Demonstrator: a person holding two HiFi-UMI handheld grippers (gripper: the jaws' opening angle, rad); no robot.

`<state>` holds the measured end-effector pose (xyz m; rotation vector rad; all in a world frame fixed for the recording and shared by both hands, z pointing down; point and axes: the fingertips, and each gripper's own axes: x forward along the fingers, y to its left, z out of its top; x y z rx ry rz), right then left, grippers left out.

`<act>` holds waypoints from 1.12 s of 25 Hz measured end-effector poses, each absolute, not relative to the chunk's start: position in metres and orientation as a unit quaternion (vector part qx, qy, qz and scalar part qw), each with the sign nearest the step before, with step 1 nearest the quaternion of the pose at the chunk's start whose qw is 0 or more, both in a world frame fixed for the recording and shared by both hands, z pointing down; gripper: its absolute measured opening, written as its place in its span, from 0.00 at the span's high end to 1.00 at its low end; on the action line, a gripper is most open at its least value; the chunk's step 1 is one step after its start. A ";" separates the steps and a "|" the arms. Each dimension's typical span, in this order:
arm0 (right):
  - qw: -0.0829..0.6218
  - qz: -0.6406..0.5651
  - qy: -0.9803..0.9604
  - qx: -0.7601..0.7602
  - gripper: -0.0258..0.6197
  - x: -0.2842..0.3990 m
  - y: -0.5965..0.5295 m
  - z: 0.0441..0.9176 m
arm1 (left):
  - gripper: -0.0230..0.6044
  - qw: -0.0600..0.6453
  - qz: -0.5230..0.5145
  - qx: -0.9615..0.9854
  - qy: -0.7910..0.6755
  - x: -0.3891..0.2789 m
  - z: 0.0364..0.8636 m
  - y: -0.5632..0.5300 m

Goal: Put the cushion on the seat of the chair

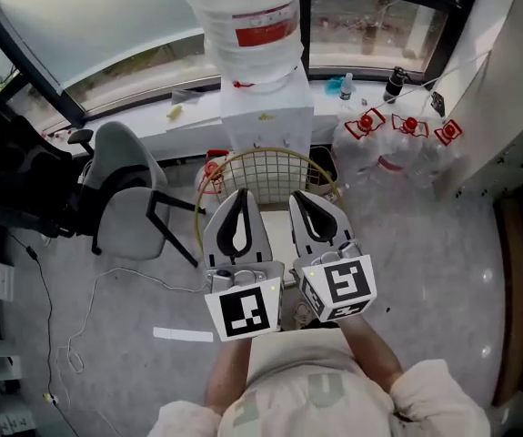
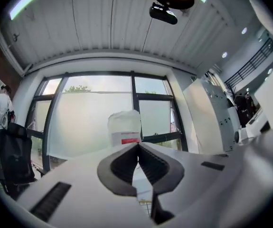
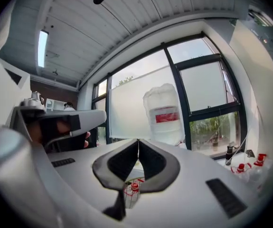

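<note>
With the left gripper [image 1: 240, 193] and right gripper [image 1: 309, 195] both closed and empty above the wire chair [image 1: 270, 166], on which the pale cushion [image 1: 280, 235] appears to rest, placement looks complete; next, verify it lies flat.

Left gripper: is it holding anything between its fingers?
No, the left gripper's fingers meet at their tips with nothing between them.

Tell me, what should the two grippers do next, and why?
Probably move them aside: the left gripper and right gripper are both shut and empty, and they hide the seat of the wire chair, so I cannot tell where the cushion is.
</note>
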<state>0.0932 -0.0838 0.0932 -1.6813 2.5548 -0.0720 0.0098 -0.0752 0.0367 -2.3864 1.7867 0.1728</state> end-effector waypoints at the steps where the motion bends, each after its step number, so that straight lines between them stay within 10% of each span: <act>1: 0.051 -0.018 0.833 -0.551 0.93 0.097 -0.078 0.087 | 0.94 0.087 0.062 -0.798 0.593 0.014 0.029 -0.071; 28: 0.089 0.054 0.814 -0.572 0.93 0.147 -0.047 0.027 | 0.94 0.143 0.083 -0.812 0.560 0.066 -0.021 -0.042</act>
